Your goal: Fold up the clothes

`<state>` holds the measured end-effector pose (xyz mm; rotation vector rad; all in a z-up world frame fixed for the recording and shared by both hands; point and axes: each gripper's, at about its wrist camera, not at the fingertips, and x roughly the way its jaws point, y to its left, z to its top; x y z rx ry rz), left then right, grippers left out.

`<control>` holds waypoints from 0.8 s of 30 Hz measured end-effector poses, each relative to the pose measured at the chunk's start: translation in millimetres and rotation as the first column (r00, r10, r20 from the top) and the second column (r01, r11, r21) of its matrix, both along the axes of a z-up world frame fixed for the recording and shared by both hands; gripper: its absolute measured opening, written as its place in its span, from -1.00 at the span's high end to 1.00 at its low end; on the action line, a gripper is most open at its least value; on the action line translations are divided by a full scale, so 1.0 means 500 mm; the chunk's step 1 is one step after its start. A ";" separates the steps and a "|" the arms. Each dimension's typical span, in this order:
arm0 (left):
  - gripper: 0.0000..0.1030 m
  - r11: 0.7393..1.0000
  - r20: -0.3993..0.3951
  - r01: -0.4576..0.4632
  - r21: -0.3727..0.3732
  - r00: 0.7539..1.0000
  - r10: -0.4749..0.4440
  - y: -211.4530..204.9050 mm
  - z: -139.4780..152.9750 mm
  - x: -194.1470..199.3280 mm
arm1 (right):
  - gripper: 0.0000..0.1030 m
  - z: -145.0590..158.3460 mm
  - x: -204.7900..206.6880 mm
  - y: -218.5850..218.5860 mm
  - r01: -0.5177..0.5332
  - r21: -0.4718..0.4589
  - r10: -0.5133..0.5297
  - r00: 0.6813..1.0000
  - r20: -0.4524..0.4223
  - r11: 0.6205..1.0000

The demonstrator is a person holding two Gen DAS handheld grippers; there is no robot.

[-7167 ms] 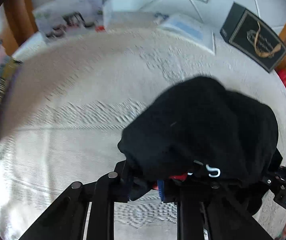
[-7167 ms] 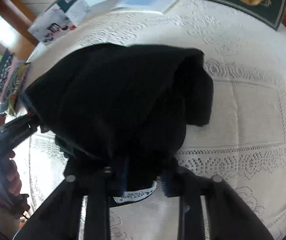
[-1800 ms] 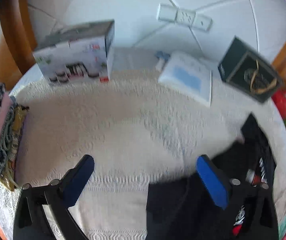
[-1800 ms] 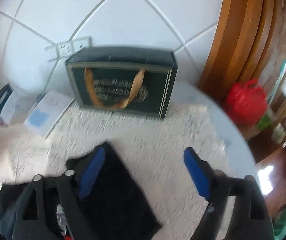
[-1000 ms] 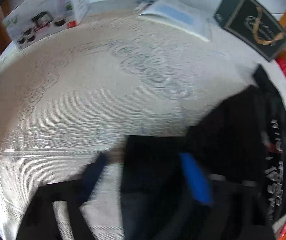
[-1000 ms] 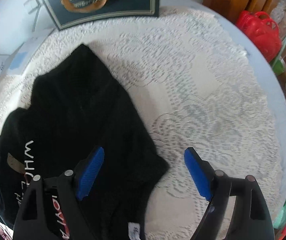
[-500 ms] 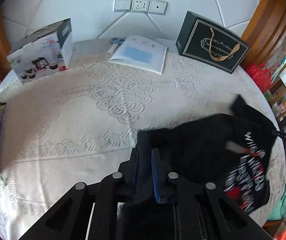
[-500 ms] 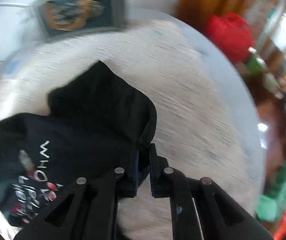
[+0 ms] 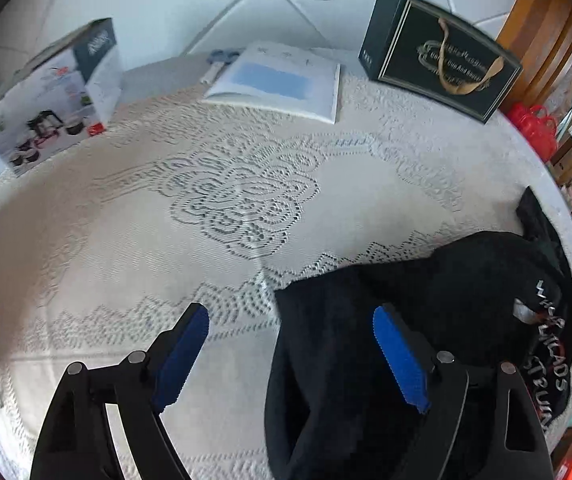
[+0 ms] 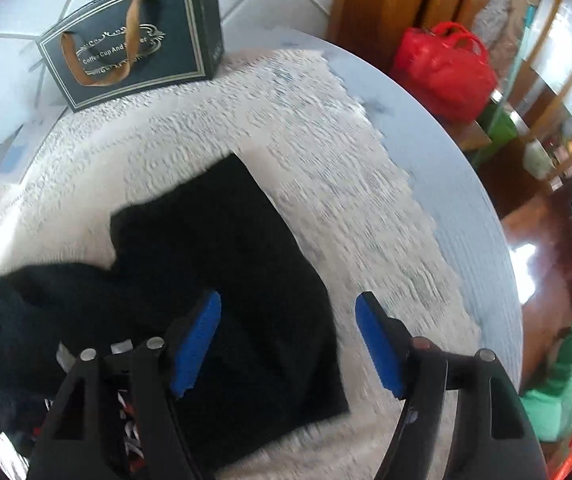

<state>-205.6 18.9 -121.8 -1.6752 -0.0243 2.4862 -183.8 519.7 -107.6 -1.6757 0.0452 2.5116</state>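
A black T-shirt (image 9: 446, 320) with white and red lettering lies crumpled on the lace tablecloth (image 9: 166, 240), low and to the right in the left wrist view. My left gripper (image 9: 292, 354) hovers over its left edge, its jaws opening, blue pads clear of the cloth. In the right wrist view the same T-shirt (image 10: 222, 256) spreads flat under my right gripper (image 10: 288, 346), whose jaws are also opening. Cloth lies below the gap, but neither pad presses on it.
At the back stand a dark gift box (image 9: 438, 56), a white booklet (image 9: 274, 80), scissors (image 9: 218, 60) and a printed carton (image 9: 50, 96). The table's round edge (image 10: 446, 152) curves on the right, with a red bag (image 10: 446, 68) and floor clutter beyond.
Half a second ago both grippers were shut on folds of the black T-shirt. Both have since let go and spread, and the shirt lies on the cloth.
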 end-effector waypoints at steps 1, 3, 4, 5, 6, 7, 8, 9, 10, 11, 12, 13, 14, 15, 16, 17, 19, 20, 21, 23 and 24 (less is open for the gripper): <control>-0.65 1.000 0.012 0.008 -0.013 1.000 -0.008 0.011 -0.010 -0.006 | -0.35 -0.010 -0.021 -0.007 -0.008 -0.012 0.008 1.000 0.008 1.000; -0.66 0.999 0.019 0.017 -0.035 1.000 -0.016 0.024 -0.026 -0.013 | -0.36 -0.031 -0.052 -0.020 -0.025 -0.021 0.026 0.999 0.023 0.999; -0.66 0.999 0.025 0.015 -0.043 1.000 -0.014 0.030 -0.036 -0.016 | -0.36 -0.043 -0.071 -0.027 -0.038 -0.016 0.039 0.999 0.028 0.999; -0.65 0.999 0.038 0.014 -0.043 0.999 -0.013 0.036 -0.045 -0.019 | -0.36 -0.051 -0.083 -0.031 -0.048 -0.009 0.048 0.998 0.029 0.999; -0.64 0.999 0.050 0.014 -0.043 0.999 -0.012 0.041 -0.055 -0.021 | -0.36 -0.061 -0.096 -0.035 -0.059 -0.001 0.059 0.998 0.028 0.998; -0.63 0.999 0.068 0.010 -0.047 0.998 -0.006 0.043 -0.067 -0.024 | -0.37 -0.072 -0.111 -0.040 -0.070 0.009 0.069 0.997 0.027 0.998; -0.52 0.998 0.073 0.010 -0.057 0.997 -0.005 0.046 -0.073 -0.024 | -0.41 -0.080 -0.124 -0.042 -0.077 0.016 0.076 0.997 0.027 0.997; -0.42 0.998 0.076 0.010 -0.067 0.997 -0.005 0.050 -0.079 -0.024 | -0.46 -0.090 -0.136 -0.044 -0.081 0.022 0.080 0.996 0.029 0.996; -0.34 0.998 0.075 0.021 -0.063 0.997 -0.016 0.057 -0.077 -0.024 | -0.64 -0.100 -0.149 -0.046 -0.084 0.026 0.083 0.996 0.031 0.996; 0.01 0.998 0.074 0.032 -0.058 0.997 -0.028 0.064 -0.074 -0.024 | -0.77 -0.115 -0.159 -0.045 -0.081 0.021 0.080 0.996 0.043 0.997; 0.33 0.998 0.072 0.032 -0.051 0.997 -0.028 0.069 -0.070 -0.024 | -0.78 -0.131 -0.169 -0.042 -0.074 0.012 0.074 0.996 0.058 0.997; 0.44 0.999 0.072 0.028 -0.042 0.997 -0.025 0.072 -0.068 -0.024 | -0.77 -0.144 -0.173 -0.041 -0.072 -0.010 0.073 0.994 0.082 0.997; 0.58 0.999 0.070 0.023 -0.035 0.997 -0.020 0.074 -0.066 -0.021 | -0.66 -0.150 -0.171 -0.040 -0.065 -0.030 0.068 0.994 0.086 0.997; 0.64 0.999 0.067 0.017 -0.028 0.998 -0.015 0.076 -0.065 -0.018 | -0.49 -0.144 -0.162 -0.046 -0.078 -0.033 0.081 0.994 0.073 0.996; 0.67 1.000 0.063 0.012 -0.020 0.998 -0.011 0.073 -0.061 -0.015 | 0.11 -0.136 -0.153 -0.055 -0.100 -0.031 0.101 0.993 0.057 0.995; 0.69 1.000 0.058 0.007 -0.010 0.998 -0.006 0.069 -0.057 -0.011 | 0.92 -0.128 -0.143 -0.067 -0.121 -0.001 0.121 0.991 0.056 0.993; 0.71 1.000 0.041 -0.011 0.020 0.999 0.010 0.054 -0.037 -0.002 | 0.93 -0.107 -0.123 -0.093 -0.166 0.060 0.162 0.985 0.056 0.984; 0.71 0.999 0.025 -0.024 0.038 0.999 0.023 0.042 -0.018 0.002 | 0.93 -0.090 -0.115 -0.100 -0.177 0.058 0.175 0.984 0.037 0.983; 0.71 0.998 0.008 -0.037 0.057 0.999 0.037 0.029 0.003 0.006 | 0.93 -0.073 -0.110 -0.106 -0.182 0.051 0.182 0.983 0.014 0.982; 0.71 0.994 -0.048 -0.073 0.079 0.996 0.077 -0.014 0.057 0.007 | 0.93 -0.011 -0.102 -0.115 -0.190 0.029 0.192 0.978 -0.081 0.981; 0.71 0.994 -0.078 -0.089 0.068 0.992 0.094 -0.033 0.082 0.001 | 0.93 0.019 -0.102 -0.120 -0.195 0.012 0.195 0.973 -0.125 0.981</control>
